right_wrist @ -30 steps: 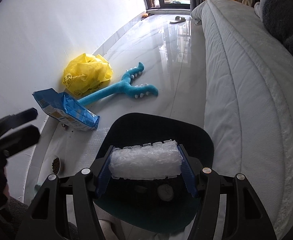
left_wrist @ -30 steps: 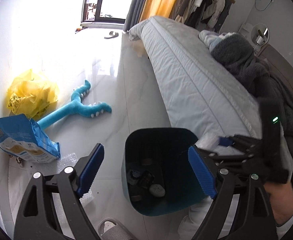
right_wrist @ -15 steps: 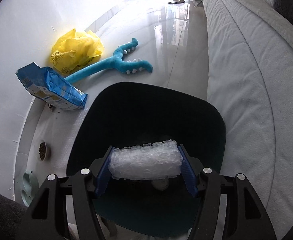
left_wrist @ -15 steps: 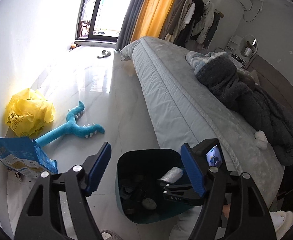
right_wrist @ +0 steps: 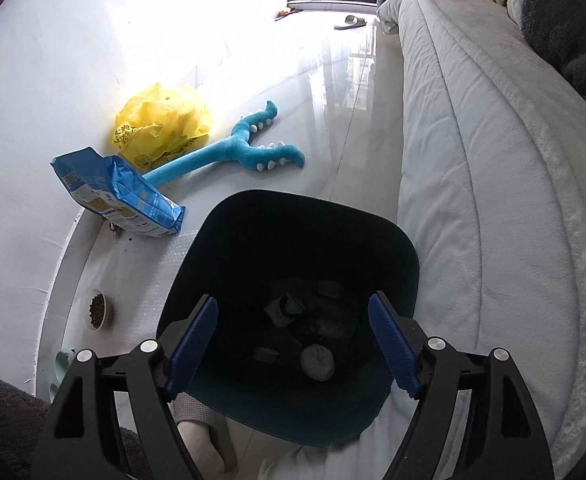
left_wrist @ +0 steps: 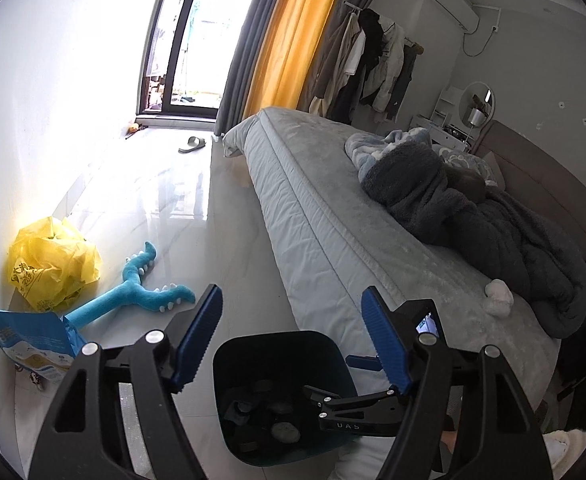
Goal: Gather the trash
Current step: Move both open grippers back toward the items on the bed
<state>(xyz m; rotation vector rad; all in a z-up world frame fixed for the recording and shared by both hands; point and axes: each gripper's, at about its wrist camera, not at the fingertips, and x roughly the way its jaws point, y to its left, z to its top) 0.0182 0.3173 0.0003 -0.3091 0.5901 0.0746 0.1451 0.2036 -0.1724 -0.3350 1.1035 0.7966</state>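
Note:
A dark teal trash bin (right_wrist: pixel 409 256) stands on the floor beside the bed, with several pieces of trash at its bottom, among them a pale round wad (right_wrist: pixel 317 362). My right gripper (right_wrist: pixel 293 320) hangs just above the bin mouth. Its jaws are opening and nothing is between the blue pads. My left gripper (left_wrist: pixel 291 320) is open and empty, higher up, looking over the bin (left_wrist: pixel 333 344). The left wrist view also catches the right gripper (left_wrist: pixel 327 374) over the bin.
Along the wall lie a yellow plastic bag (right_wrist: pixel 161 120), a blue printed pack (right_wrist: pixel 121 196) and a blue plush toy (right_wrist: pixel 233 148). A small food bowl (right_wrist: pixel 98 308) sits near the bin. The grey bed (right_wrist: pixel 493 160) runs along the right.
The right jaws have spread and the bubble-wrap roll they held is gone from between them. The left gripper has risen and tipped up, with its jaws narrower than a second ago.

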